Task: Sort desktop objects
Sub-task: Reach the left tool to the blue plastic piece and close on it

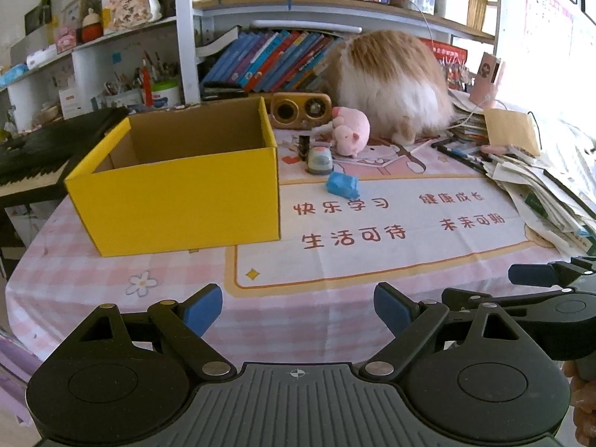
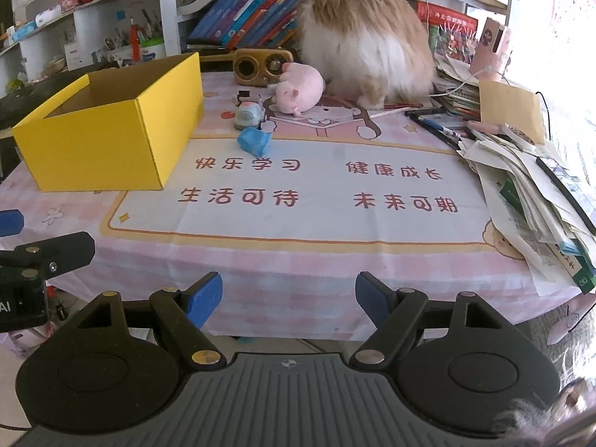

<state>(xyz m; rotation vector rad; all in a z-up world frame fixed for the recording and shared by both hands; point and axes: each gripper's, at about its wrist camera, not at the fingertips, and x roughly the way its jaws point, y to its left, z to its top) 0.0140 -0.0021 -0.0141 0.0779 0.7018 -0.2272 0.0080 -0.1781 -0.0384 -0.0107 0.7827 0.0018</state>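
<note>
A desk in a book-lined room is waiting to be sorted: 2 handheld grippers are hovering at the near edge of a pink checked tablecloth (image 1: 93, 272), both with jaws spread and nothing between them. The left gripper (image 1: 298, 311) is facing an open yellow cardboard box (image 1: 178, 197), which is looking empty from here; the right gripper (image 2: 288, 303) is sitting just beside it, aimed at the middle of the desk. Beyond the box's far corner, a crumpled blue object (image 2: 253, 139), a small grey-green rounded gadget (image 2: 247, 115) and a pink plush pig (image 2: 298, 87) are lying close together, with a wooden retro speaker (image 1: 300, 110) behind them. The plush is likely to be light and squashy, best pinched across its body; the blue piece is looking soft and easy to nip at its middle; the gadget is probably hard and smooth, so its flat sides are the safer hold. A fluffy orange-and-white cat (image 2: 365, 41) is standing beside the plush and may be shifting things. The cloth is carrying the red lines "快乐学习", "健康成长", "生活可待" and "未来可期".
</note>
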